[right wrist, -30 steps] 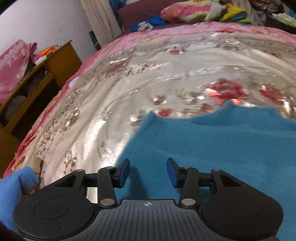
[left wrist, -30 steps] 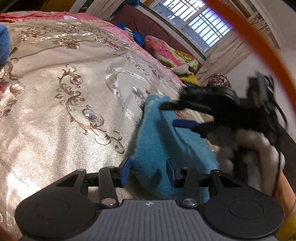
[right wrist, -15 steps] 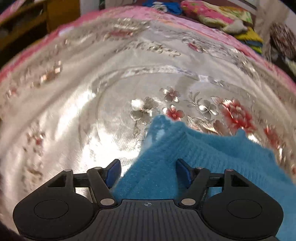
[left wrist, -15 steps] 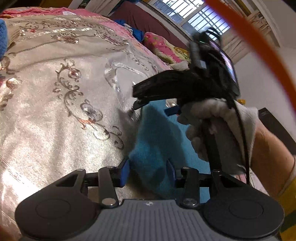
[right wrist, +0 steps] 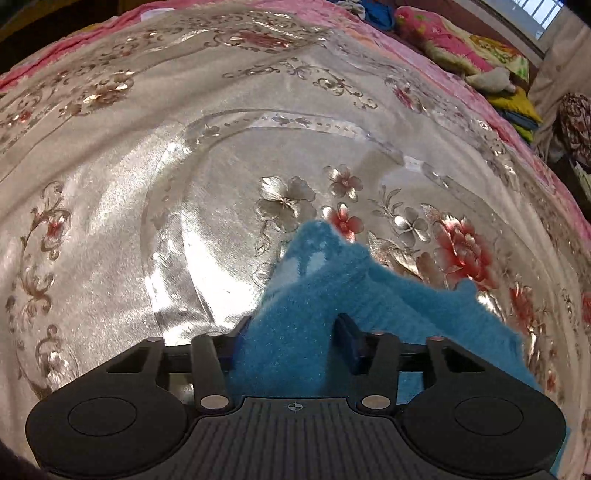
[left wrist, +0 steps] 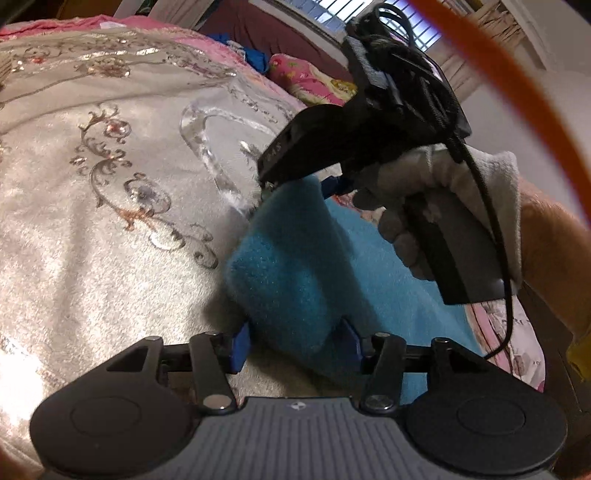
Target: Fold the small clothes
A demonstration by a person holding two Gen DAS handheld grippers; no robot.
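A small blue fuzzy garment [left wrist: 295,266] lies on a shiny floral bedspread [left wrist: 110,221], its left edge lifted and folded. In the left wrist view my left gripper [left wrist: 295,345] has blue-padded jaws on either side of the thick fold, pressing it. My right gripper [left wrist: 314,184], held by a gloved hand, holds the garment's far corner lifted. In the right wrist view the right gripper [right wrist: 293,341] is closed on bunched blue cloth [right wrist: 332,280], which rises to a point over the bedspread [right wrist: 184,221].
Colourful pillows and folded clothes [right wrist: 461,48] lie at the bed's far side, under a barred window [left wrist: 369,14]. An orange cable [left wrist: 517,92] crosses the left wrist view at upper right. A pink blanket edge [left wrist: 66,29] borders the bedspread.
The right gripper swung in over the garment's far corner, closed on it and lifted it. The left gripper moved in on the near folded edge and the cloth now bulges between its jaws.
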